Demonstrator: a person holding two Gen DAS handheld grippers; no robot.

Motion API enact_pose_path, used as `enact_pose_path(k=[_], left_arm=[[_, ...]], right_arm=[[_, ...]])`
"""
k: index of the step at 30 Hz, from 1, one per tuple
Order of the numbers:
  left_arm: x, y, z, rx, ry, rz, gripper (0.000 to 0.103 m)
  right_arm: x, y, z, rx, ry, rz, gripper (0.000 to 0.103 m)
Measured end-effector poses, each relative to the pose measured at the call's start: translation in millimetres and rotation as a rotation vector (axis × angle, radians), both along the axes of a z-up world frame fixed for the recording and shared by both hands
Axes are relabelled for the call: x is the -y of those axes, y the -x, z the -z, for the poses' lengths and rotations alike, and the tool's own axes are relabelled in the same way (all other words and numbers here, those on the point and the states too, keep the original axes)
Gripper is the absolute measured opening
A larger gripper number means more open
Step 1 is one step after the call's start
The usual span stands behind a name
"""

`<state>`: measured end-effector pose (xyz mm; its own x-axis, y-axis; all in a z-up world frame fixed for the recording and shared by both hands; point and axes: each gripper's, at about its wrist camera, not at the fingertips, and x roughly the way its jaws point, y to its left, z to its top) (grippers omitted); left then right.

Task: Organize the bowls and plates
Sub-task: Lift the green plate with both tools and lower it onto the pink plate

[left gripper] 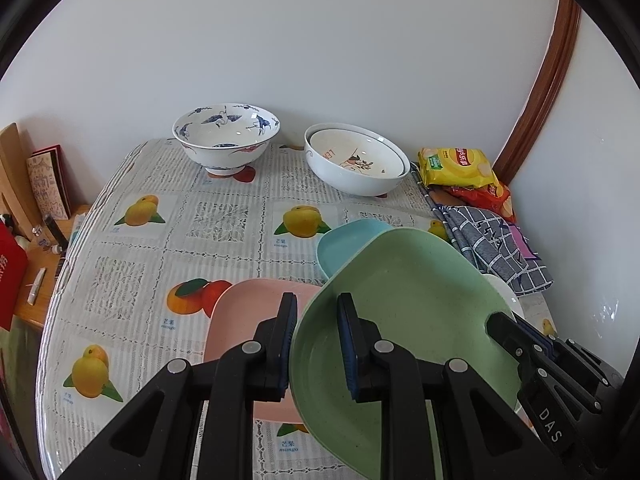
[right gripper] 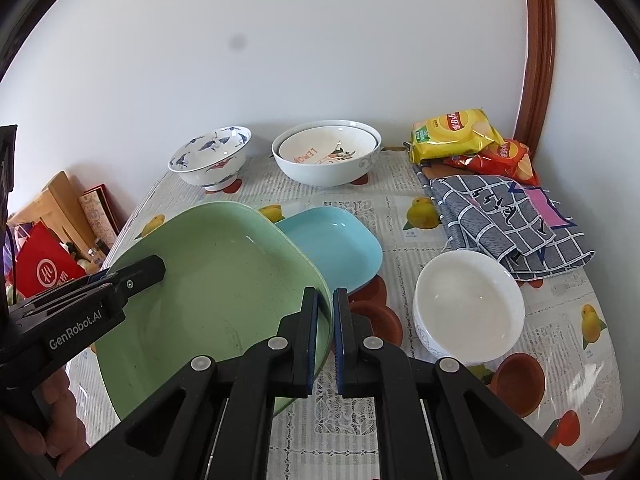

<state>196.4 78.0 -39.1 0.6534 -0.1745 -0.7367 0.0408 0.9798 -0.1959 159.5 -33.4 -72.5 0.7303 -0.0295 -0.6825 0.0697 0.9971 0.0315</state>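
Pale bare wall backs a tabletop (left gripper: 224,220) covered in glossy plastic sheeting printed with fruit and lace-like squares. Both grippers clamp one speckled, matte green plate (left gripper: 404,312), a rounded square with a shallow raised rim, held tilted above the cloth. The left gripper (left gripper: 316,344) has its blue-padded black jaws closed on the plate's left rim, one finger inside the dish and one outside. The right gripper (right gripper: 326,336) pinches the opposite rim between jaws brought nearly together, only the thin edge between the pads.

Under the green plate's left side lies a pink plate (left gripper: 248,312) of the same shape, flat on the tabletop and largely covered by the jaws and the green plate. Beyond it a light blue plate (right gripper: 336,248), smooth and shiny, has its near corner hidden beneath the green one. A plain white glazed bowl (right gripper: 468,304) stands to the right, apart from the plates.

At the back, near the wall, a footed porcelain bowl with blue cranes (left gripper: 226,136) stands left of a wide white bowl (left gripper: 356,160) that has a smaller printed bowl nested inside; its lettering is only partly legible. A crumpled grey checked cloth (right gripper: 508,220) and shiny yellow and red snack packets (right gripper: 456,132) lie at the right edge. Part of a hand (right gripper: 60,412) shows dimly at the right view's lower left corner.
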Motion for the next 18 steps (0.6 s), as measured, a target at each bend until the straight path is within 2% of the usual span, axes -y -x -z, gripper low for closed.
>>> enact_pose_path(k=[9, 18], left_arm=[[-11.9, 0.9, 6.5, -0.013, -0.008, -0.021, 0.020], [-33.9, -1.9, 32.8, -0.073, -0.009, -0.067, 0.020]], right_arm=[[-11.9, -6.8, 5.4, -0.005, 0.004, -0.025, 0.008], [-29.1, -21.9, 28.8, -0.060, 0.008, -0.074, 0.008]])
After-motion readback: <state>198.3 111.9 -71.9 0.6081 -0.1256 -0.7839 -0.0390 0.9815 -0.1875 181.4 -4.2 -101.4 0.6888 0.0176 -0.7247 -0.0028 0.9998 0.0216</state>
